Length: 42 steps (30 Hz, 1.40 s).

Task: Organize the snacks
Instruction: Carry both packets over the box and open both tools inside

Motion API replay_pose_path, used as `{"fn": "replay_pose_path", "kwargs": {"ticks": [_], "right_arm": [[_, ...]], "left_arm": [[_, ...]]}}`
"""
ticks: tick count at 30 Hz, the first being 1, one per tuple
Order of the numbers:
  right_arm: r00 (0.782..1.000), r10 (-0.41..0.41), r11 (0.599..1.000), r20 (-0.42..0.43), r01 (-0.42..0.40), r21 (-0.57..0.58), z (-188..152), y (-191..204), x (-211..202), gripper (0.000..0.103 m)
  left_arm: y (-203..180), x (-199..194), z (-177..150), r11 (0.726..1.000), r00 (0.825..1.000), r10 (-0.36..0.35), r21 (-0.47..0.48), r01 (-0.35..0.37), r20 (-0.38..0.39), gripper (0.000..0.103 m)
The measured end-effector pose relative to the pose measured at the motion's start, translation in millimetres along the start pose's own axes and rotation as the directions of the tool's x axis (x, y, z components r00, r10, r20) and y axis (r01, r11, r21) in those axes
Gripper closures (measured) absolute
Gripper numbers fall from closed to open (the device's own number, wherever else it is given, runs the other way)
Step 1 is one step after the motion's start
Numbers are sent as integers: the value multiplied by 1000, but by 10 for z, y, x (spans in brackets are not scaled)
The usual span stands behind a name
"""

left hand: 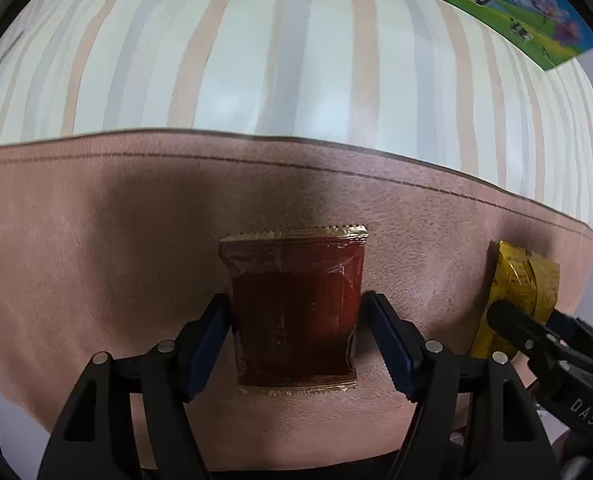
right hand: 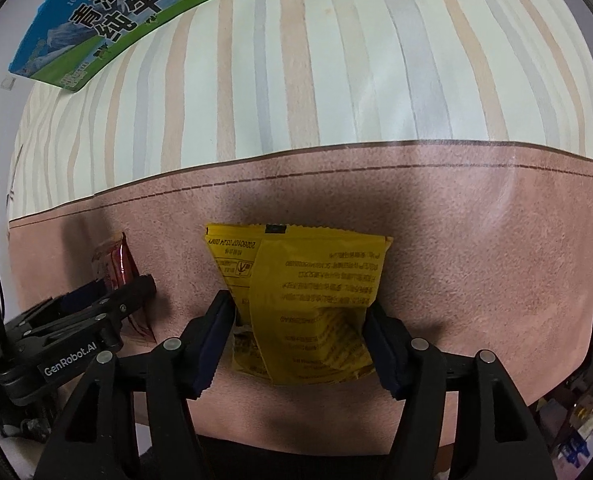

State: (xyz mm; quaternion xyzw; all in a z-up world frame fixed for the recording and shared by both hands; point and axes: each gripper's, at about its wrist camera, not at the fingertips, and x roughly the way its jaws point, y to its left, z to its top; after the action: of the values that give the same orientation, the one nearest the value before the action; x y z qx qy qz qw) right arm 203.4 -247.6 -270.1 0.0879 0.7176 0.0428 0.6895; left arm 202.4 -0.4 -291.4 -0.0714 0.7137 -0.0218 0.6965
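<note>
Crinkly foil snack packets (left hand: 296, 308) on suede-like mat (left hand: 96, 240)

Both claws point steeply downward, side by side — the left claw (left hand: 296, 344) and the right claw (right hand: 298, 338) each stand with jaws parted, pads just off what lies between them.

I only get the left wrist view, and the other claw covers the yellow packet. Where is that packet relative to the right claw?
Observer: The yellow packet lies between the fingers of the right claw, on the pink band.
Operator: Which face is up?
Observer: The back, with small print and a date stamp.
Operator: What shows of my claw?
Observer: The side of the left claw reads GenRobot.AI.
</note>
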Motion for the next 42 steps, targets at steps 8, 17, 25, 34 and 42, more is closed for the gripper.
{"fn": "replay_pose_path", "kwargs": {"ticks": [8,17,25,34,42], "right_arm": [[1000,-16,1000,-11,16,9,36,57,162,31],[999,-31,999,26,32,-13,-13,17,104,46],[997,29,999,67,-25,-46,-52,92,-173,53],[958,177,984,227,-166,-65,395,28,-1304,53],[900,186,982,394,-153,-114,1405,229,-2114,53]], "left_arm": [[224,-29,-109,999,1000,-16,-41,17,7,34],[287,-107,-142,999,999,3,-34,-2,35,48],[97,-671,-105,999,991,-33,40,28,129,48],[-82,-1606,304,985,954,-151,123,123,259,48],[-403,-2107,1328,974,935,-194,176,146,298,48]]}}
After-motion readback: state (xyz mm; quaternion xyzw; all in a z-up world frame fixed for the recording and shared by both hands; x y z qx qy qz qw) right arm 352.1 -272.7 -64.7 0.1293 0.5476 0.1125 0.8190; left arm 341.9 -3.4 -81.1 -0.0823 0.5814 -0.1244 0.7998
